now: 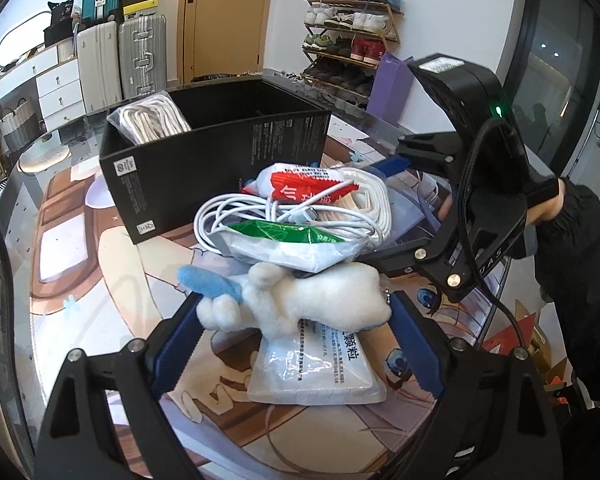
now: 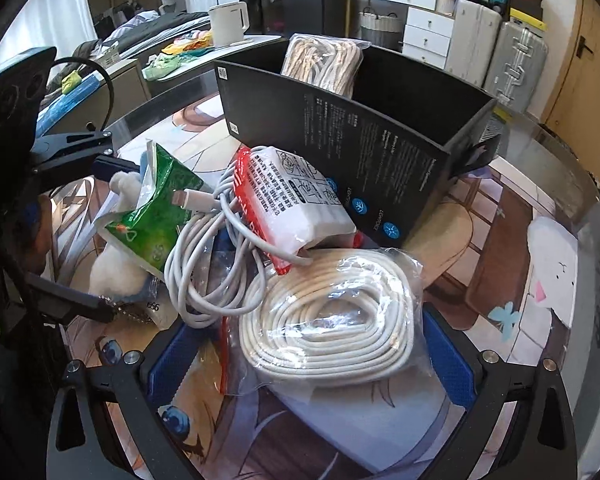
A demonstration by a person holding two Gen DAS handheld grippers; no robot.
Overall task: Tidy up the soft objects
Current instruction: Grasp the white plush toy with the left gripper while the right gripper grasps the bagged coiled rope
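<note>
A white plush toy with blue ears (image 1: pixel 300 300) lies between the open blue-padded fingers of my left gripper (image 1: pixel 296 320), on a white sachet (image 1: pixel 320 372). Behind it is a pile: a green-and-white packet (image 1: pixel 292 242), a loose white cable (image 1: pixel 236 216) and a red-and-white packet (image 1: pixel 308 186). My right gripper (image 2: pixel 304 344) is open around a bagged coil of white cable (image 2: pixel 328 320). The plush (image 2: pixel 116 268) also shows at the left of the right wrist view. A black open box (image 1: pixel 216 148) (image 2: pixel 400 140) stands behind with a bagged cable coil (image 1: pixel 152 118) inside.
The table carries a printed anime mat (image 1: pixel 100 280) under a glass top. Suitcases (image 1: pixel 124 56), a shoe rack (image 1: pixel 348 36) and a purple bag (image 1: pixel 388 84) stand behind. A white kettle (image 2: pixel 228 22) sits on a far surface.
</note>
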